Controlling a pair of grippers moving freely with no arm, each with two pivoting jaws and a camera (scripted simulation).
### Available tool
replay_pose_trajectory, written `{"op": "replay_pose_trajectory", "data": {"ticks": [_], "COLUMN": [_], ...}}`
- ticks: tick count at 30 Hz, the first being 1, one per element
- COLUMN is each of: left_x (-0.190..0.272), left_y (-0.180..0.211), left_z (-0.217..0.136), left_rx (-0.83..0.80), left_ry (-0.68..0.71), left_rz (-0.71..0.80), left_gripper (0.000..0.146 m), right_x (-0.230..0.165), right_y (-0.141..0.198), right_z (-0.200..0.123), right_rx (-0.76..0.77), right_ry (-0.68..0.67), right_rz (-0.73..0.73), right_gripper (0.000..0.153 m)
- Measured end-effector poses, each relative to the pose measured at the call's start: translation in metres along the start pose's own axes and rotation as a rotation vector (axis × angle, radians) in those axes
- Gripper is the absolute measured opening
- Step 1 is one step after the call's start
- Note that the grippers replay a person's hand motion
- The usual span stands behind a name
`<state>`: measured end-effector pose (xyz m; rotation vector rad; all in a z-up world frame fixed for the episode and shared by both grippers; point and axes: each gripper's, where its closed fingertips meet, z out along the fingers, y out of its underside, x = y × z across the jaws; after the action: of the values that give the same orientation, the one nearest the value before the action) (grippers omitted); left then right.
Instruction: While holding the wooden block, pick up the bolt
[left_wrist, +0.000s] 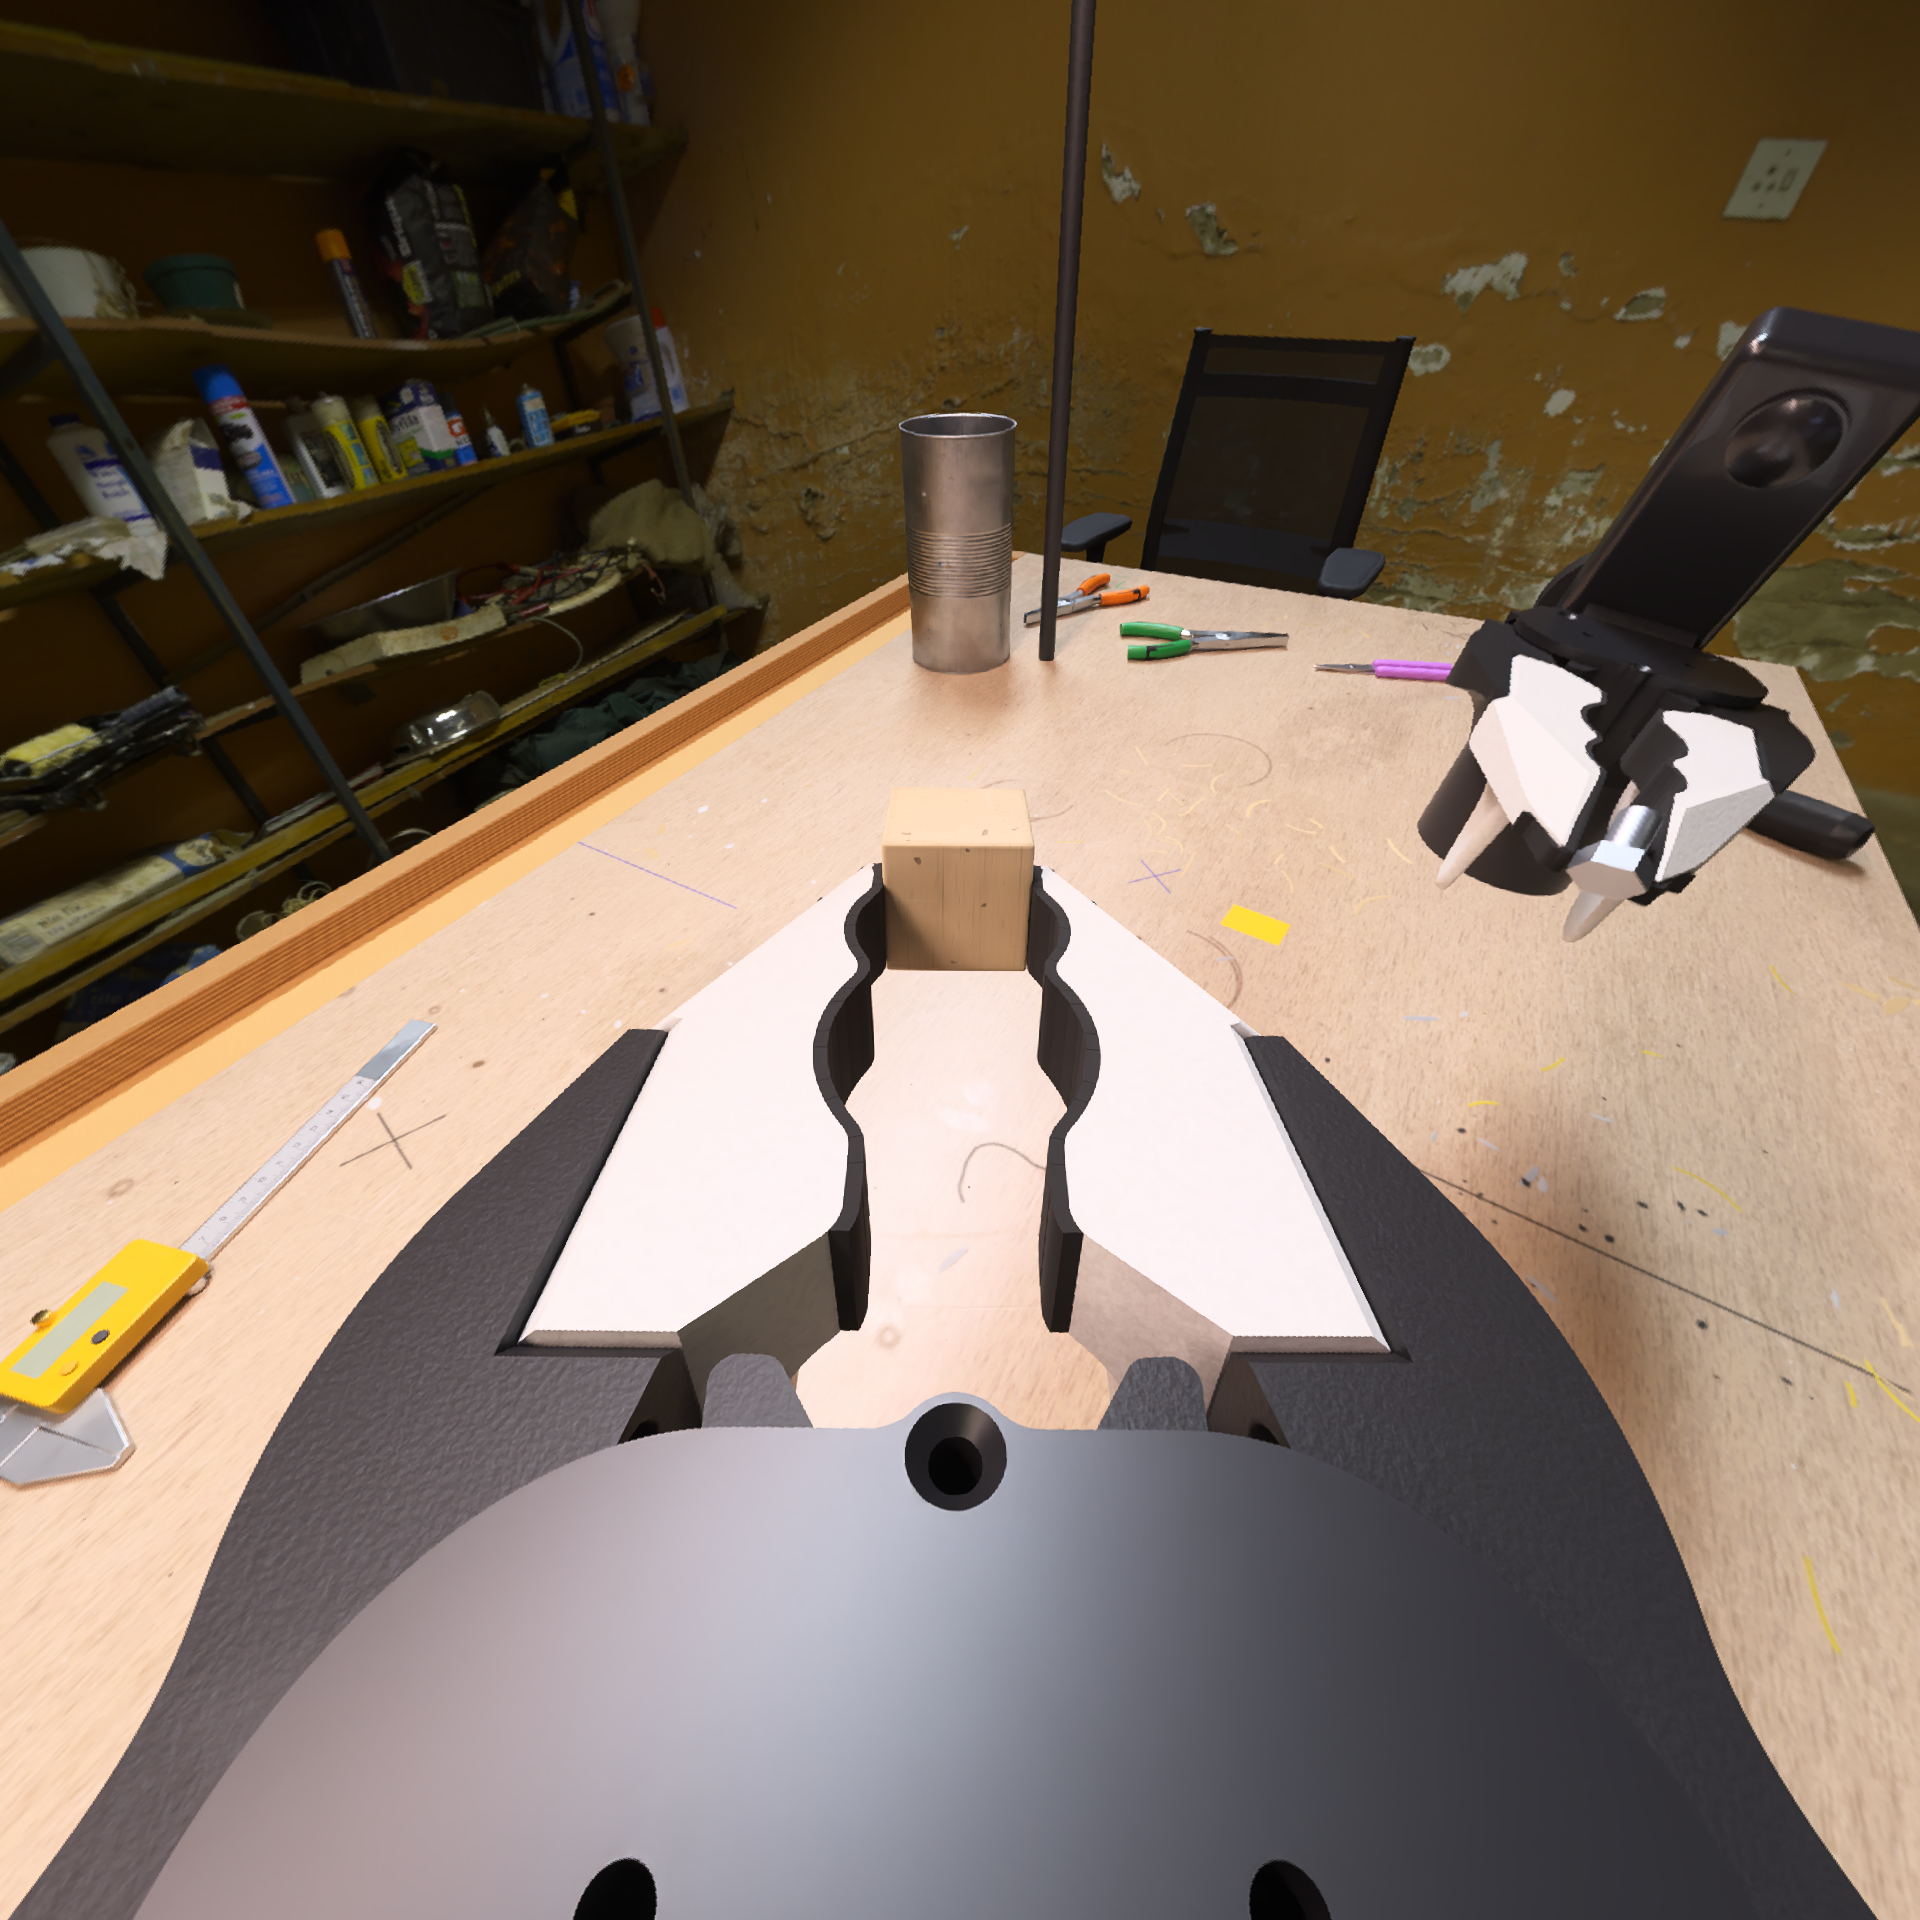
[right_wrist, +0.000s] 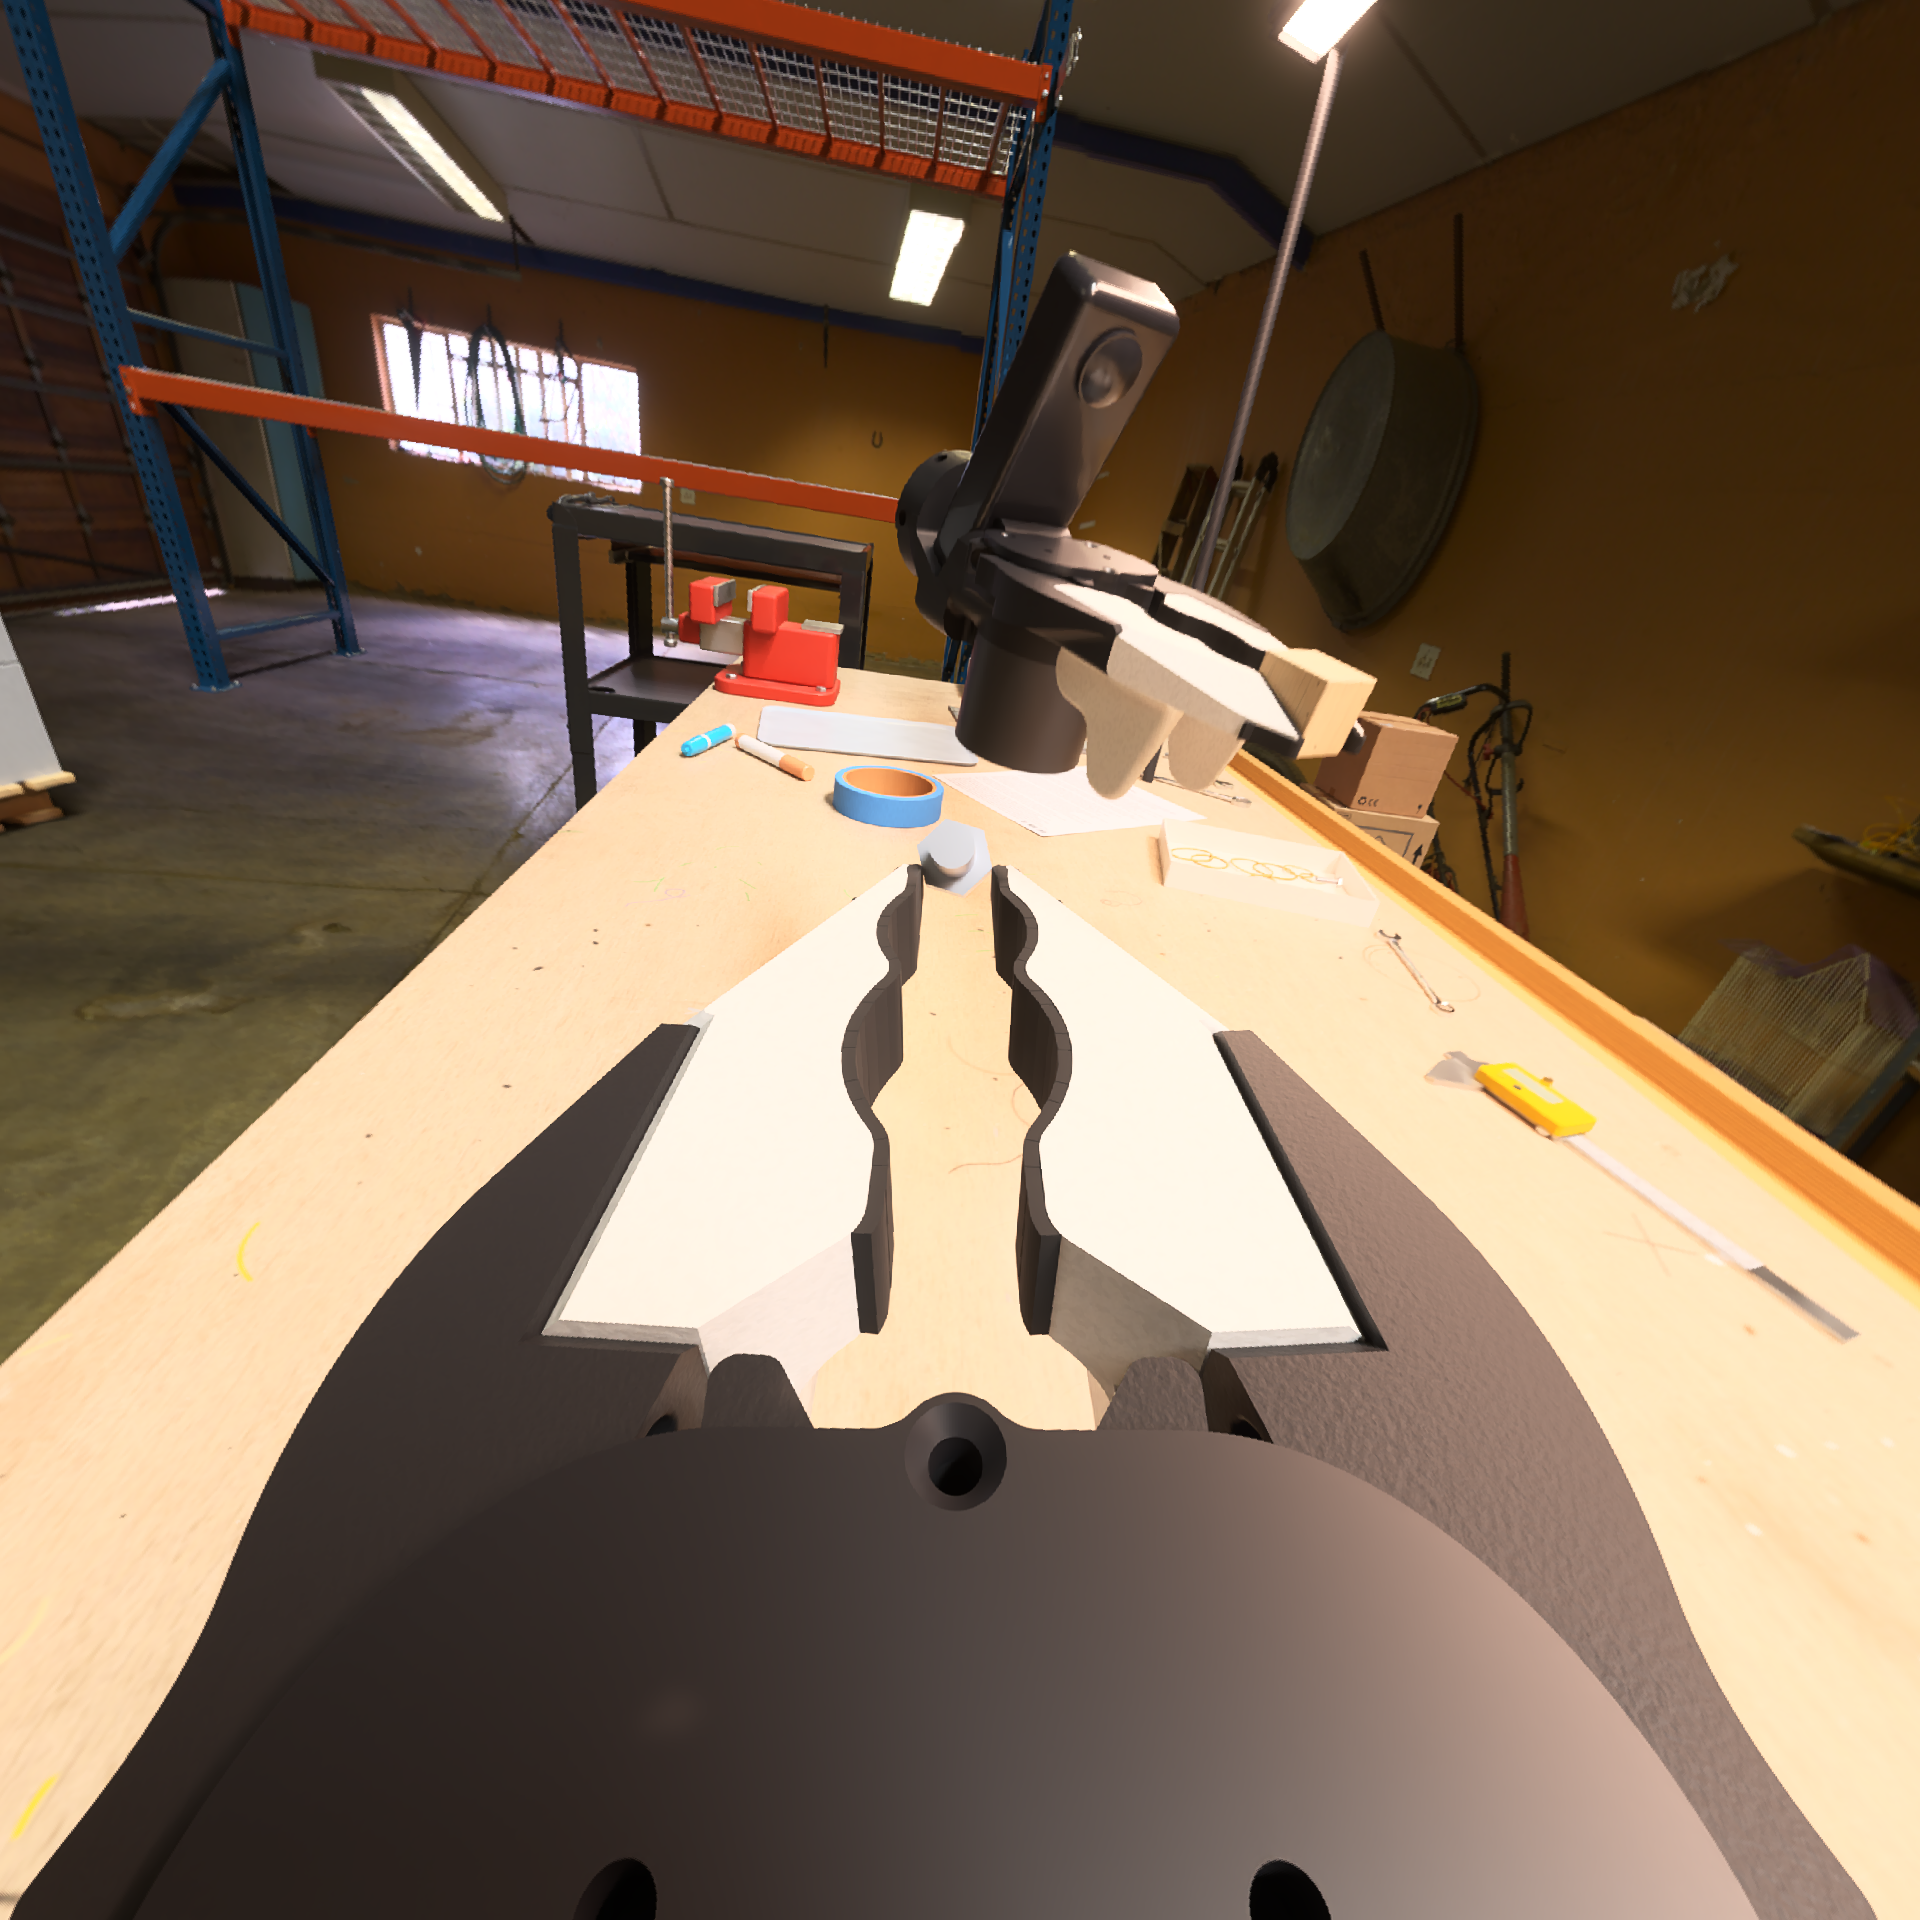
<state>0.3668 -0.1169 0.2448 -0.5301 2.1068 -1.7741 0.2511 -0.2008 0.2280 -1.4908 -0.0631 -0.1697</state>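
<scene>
One broad plywood tabletop (left_wrist: 1351, 1299) carries everything here, pale and grainy, flecked with pencil marks and paint specks, with an orange wooden rail along one long edge. Next in size are the two dark, pebble-textured grippers with smooth white, wavy-edged fingers. The left gripper (left_wrist: 957, 914) has its jaws clamped on the wooden block (left_wrist: 958, 894), a light pine cube with small dark knots, lifted clear of the tabletop between the fingertips. The right gripper (right_wrist: 954, 883) has its jaws pinched on the bolt (right_wrist: 953, 854), a dull grey metal piece with a hexagonal head and a short round shank, also held in the air well off to the side of the block.

A tall ribbed steel can (left_wrist: 958, 540) stands upright at the far end, beside a thin dark pole. A red bench vise (right_wrist: 774, 649) sits at the opposite end, near a roll of blue tape (right_wrist: 886, 795) with a cardboard core. A yellow digital caliper (left_wrist: 99, 1340) lies flat along the rail side, its steel scale finely graduated, too small to read. Green-handled pliers (left_wrist: 1195, 639) lie beside orange-handled ones.
</scene>
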Motion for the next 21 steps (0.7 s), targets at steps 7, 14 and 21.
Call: {"op": "replay_pose_trajectory", "data": {"ticks": [7, 14, 21], "left_x": [0.002, 0.009, 0.006], "left_y": [-0.001, 0.003, 0.004], "left_z": [0.005, 0.012, 0.009], "left_rx": [0.026, 0.011, -0.014], "left_ry": [-0.018, 0.005, -0.031], "left_rz": [0.019, 0.017, 0.055], "left_gripper": [0.026, 0.026, 0.026], "right_x": [0.014, 0.019, 0.036], "right_y": [-0.015, -0.022, -0.001], "right_z": [0.009, 0.023, 0.019], "right_rx": [-0.026, -0.085, -0.193], "right_ry": [0.057, 0.112, 0.283], "right_rz": [0.034, 0.071, -0.001], "right_gripper": [0.013, 0.013, 0.013]}}
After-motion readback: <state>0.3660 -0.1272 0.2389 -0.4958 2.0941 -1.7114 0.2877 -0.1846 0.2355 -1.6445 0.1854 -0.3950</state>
